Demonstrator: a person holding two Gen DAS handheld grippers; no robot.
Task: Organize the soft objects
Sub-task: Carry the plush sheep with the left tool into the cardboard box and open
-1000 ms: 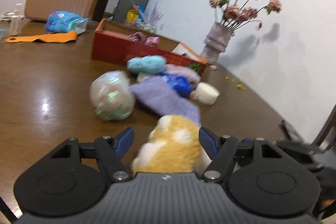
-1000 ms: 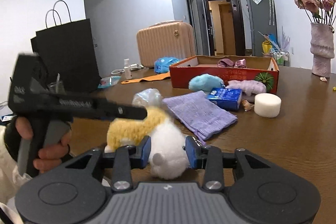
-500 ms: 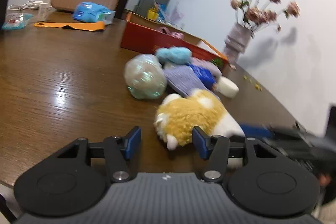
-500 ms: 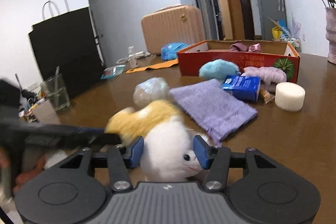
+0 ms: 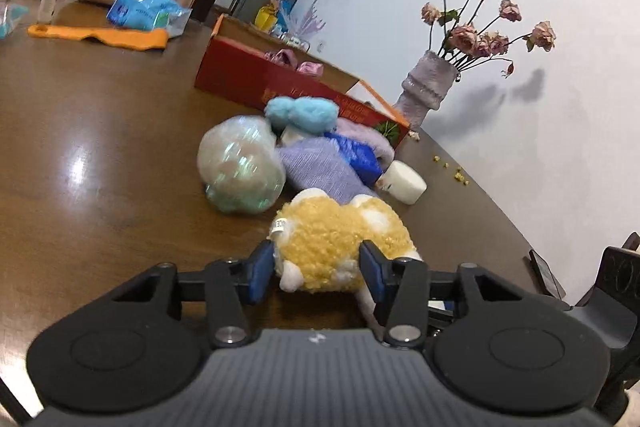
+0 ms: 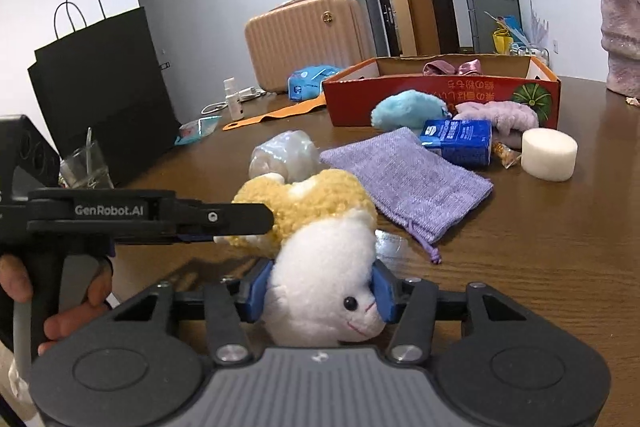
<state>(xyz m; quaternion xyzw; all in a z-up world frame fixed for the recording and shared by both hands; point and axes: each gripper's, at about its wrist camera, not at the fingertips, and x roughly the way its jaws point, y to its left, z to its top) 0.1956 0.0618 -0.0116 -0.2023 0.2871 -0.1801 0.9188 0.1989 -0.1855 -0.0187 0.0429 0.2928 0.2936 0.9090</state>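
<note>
A plush toy with a curly yellow body point(image 5: 340, 239) and a white head point(image 6: 324, 267) lies at the near edge of the brown table point(image 5: 100, 155). My left gripper point(image 5: 316, 259) has the yellow body between its blue pads, and its jaws are closing on it. From the other side my right gripper point(image 6: 322, 287) is shut on the white head. In the right wrist view the left gripper's fingers point(image 6: 224, 217) reach in from the left, a hand point(image 6: 60, 323) on its handle. Behind stands the red cardboard box point(image 6: 440, 95) with pink fabric inside.
In front of the box lie a purple pouch point(image 6: 408, 179), a blue tissue pack point(image 6: 460, 141), a blue fluffy piece point(image 6: 408, 109), a white foam cylinder point(image 6: 550, 155) and a shiny wrapped ball point(image 5: 240, 167). A vase point(image 5: 424, 91), glass point(image 6: 86, 167), black bag point(image 6: 104, 87) and suitcase point(image 6: 304, 35) ring the table.
The left jaws have narrowed onto the plush's yellow body, which half a second ago lay ahead of them. The right jaws widened a little and stay on the white head.
</note>
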